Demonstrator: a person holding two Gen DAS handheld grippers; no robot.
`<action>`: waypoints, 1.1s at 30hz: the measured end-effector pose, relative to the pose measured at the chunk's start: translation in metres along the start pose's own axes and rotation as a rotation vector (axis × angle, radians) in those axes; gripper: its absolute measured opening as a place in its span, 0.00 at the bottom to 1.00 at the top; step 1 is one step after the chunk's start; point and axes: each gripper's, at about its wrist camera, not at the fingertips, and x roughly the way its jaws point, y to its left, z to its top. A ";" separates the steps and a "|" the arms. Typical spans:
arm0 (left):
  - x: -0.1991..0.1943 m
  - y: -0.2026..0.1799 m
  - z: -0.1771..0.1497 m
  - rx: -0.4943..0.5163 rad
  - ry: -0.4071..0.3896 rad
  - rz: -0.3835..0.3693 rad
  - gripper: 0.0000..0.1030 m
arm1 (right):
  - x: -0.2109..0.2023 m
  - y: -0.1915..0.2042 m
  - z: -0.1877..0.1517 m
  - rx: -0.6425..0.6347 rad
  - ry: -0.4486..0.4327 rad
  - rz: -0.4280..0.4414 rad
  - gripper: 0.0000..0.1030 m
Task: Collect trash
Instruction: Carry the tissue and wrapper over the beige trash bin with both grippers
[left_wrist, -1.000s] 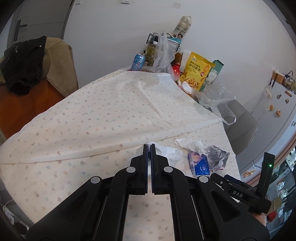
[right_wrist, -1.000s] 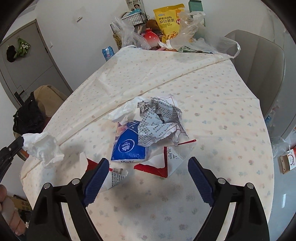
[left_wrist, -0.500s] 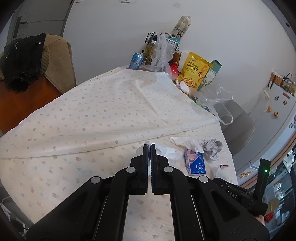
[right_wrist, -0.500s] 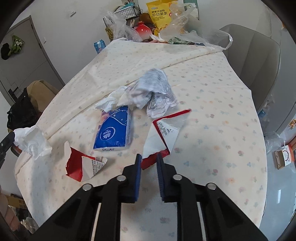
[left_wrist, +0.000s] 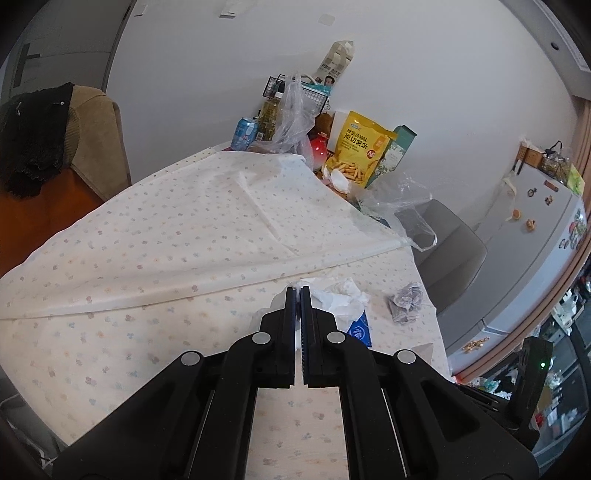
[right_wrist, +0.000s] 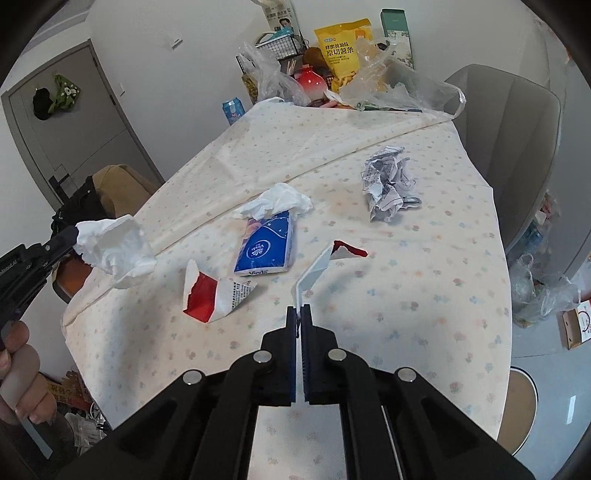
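My right gripper (right_wrist: 299, 308) is shut on a torn red-and-white paper scrap (right_wrist: 317, 267), which it holds lifted off the table. My left gripper (left_wrist: 299, 290) is shut on a crumpled white tissue (right_wrist: 114, 249); in the right wrist view it hangs at the far left above the table edge. On the floral tablecloth (right_wrist: 406, 295) lie another red-and-white torn scrap (right_wrist: 214, 295), a blue tissue pack (right_wrist: 266, 249) with a white tissue (right_wrist: 277, 201) at its top, and a crumpled printed paper ball (right_wrist: 388, 188).
Snacks, a yellow chip bag (right_wrist: 341, 51), a can (right_wrist: 232, 110), plastic bags (right_wrist: 399, 86) and a wire basket crowd the table's far end. A grey chair (right_wrist: 517, 122) stands at the right. A brown chair with dark clothes (left_wrist: 33, 140) is on the left.
My right gripper shut on the red-and-white scrap and lifted it back from the pile. The left gripper rose a little with the tissue still in it.
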 end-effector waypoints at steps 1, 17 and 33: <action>-0.001 -0.003 0.000 0.004 -0.002 -0.009 0.03 | -0.005 0.000 -0.001 -0.001 -0.007 0.003 0.03; 0.003 -0.086 -0.015 0.108 0.031 -0.144 0.03 | -0.072 -0.040 -0.017 0.071 -0.098 -0.019 0.03; 0.043 -0.187 -0.055 0.237 0.142 -0.276 0.03 | -0.118 -0.145 -0.047 0.252 -0.142 -0.139 0.03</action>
